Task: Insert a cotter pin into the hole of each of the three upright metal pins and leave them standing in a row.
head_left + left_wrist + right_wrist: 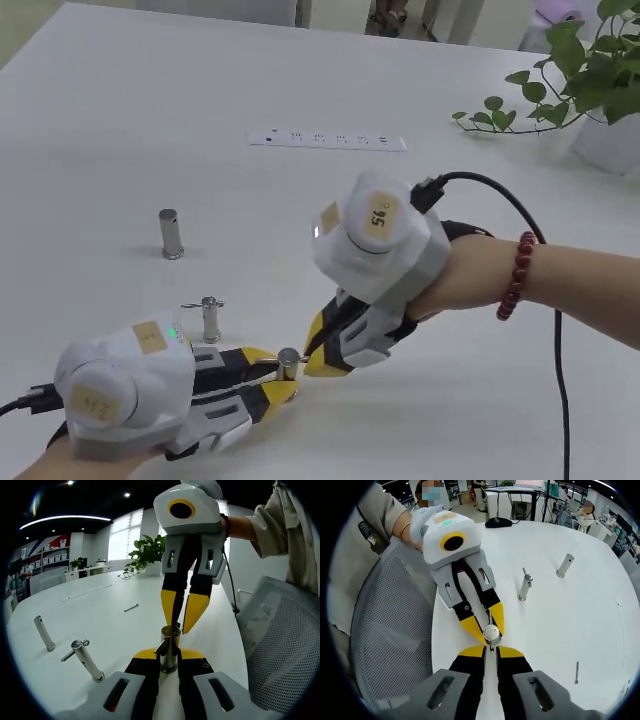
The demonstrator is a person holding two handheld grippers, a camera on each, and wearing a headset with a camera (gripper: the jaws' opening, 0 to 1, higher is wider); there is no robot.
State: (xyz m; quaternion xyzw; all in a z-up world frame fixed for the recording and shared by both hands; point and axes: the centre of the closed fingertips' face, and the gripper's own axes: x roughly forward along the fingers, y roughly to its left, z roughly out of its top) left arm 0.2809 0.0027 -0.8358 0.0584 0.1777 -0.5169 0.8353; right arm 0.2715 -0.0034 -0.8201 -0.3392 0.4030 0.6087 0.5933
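My left gripper point(169, 656) is shut on an upright metal pin point(169, 647) near the table's front edge; in the head view the left gripper point(284, 378) comes in from the lower left to the same pin point(288, 360). My right gripper point(491, 651) meets it head-on with its tips at the pin's top point(491, 631), shut on a thin cotter pin point(490, 620) that runs across the pin's head. A second metal pin point(210, 318) stands behind with a cotter pin through it. A third, bare pin point(170, 233) stands farther back.
A loose cotter pin point(577, 672) lies on the white table point(120, 120). A white power strip point(325, 140) lies across the table's far middle and a potted plant point(585, 85) stands at the far right. A mesh chair point(280, 645) is beside the table's edge.
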